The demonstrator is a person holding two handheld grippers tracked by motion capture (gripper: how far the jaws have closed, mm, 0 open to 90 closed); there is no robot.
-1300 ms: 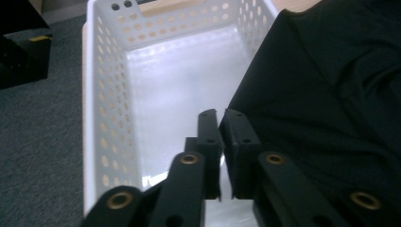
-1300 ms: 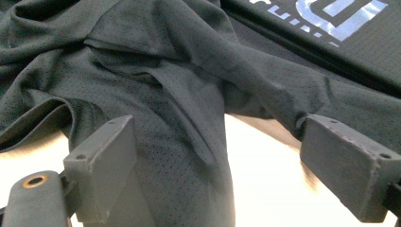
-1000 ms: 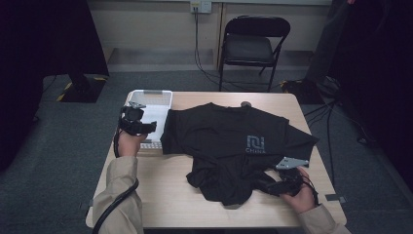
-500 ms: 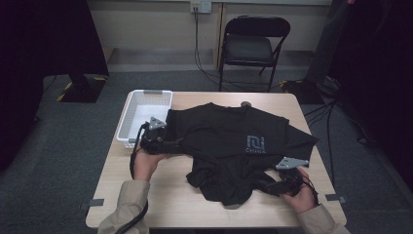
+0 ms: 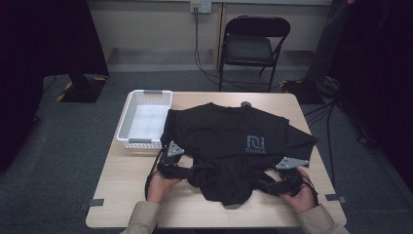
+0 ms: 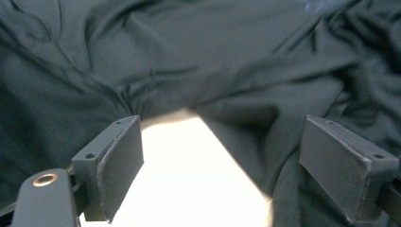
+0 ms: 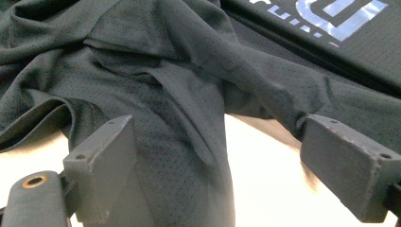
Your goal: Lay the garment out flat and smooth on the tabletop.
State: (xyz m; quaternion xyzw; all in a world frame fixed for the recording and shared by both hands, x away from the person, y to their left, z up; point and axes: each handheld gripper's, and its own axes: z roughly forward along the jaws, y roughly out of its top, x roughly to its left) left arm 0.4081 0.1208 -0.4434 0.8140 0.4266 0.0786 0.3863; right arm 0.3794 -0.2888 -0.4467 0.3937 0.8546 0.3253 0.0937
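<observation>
With both tongs, the left tongs point(image 5: 187, 171) and right tongs point(image 5: 267, 184), gaping empty at the black shirt point(image 5: 229, 139)'s near hem on the bench point(image 5: 126, 180), we should pinch just one cloth layer each.

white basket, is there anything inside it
No, in the high view the white basket beside the black t-shirt shows a bare bottom with nothing lying in it.

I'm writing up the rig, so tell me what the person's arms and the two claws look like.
Both sleeves are tan. Each hand holds a black claw: the left claw and the right claw each carry a grey three-cornered plate on top. A black cable loops from the left one. Up close, the jaws are flat dark-grey blocks with small screw holes, and a brass-coloured eyelet sits beside one.
</observation>
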